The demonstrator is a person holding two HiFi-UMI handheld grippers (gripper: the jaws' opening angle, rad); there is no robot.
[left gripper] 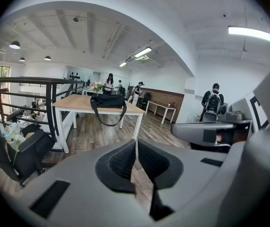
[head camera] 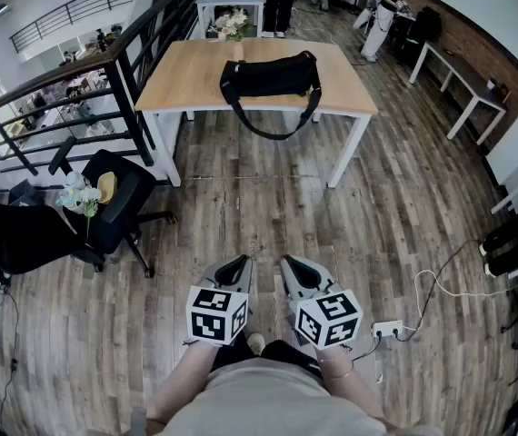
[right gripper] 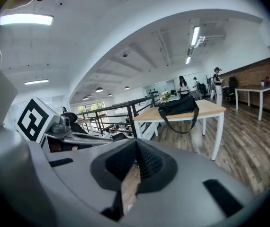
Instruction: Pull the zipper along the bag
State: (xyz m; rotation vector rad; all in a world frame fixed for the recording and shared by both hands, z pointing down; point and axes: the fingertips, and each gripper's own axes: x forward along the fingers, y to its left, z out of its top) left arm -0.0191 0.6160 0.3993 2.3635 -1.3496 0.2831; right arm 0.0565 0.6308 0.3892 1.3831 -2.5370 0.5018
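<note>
A black bag (head camera: 269, 75) lies on a wooden table (head camera: 179, 80) far ahead, its strap hanging over the front edge. It also shows small in the left gripper view as the bag (left gripper: 108, 101) and in the right gripper view as the bag (right gripper: 177, 106). Both grippers are held close to the person's body, well short of the table. My left gripper (head camera: 240, 263) is shut with nothing between its jaws. My right gripper (head camera: 290, 265) is shut and empty too. No zipper detail can be made out at this distance.
A black office chair (head camera: 114, 203) stands to the left, beside a black railing (head camera: 77, 89). A power strip and cable (head camera: 388, 328) lie on the wood floor at the right. Several people stand behind the table near a desk (head camera: 463, 84).
</note>
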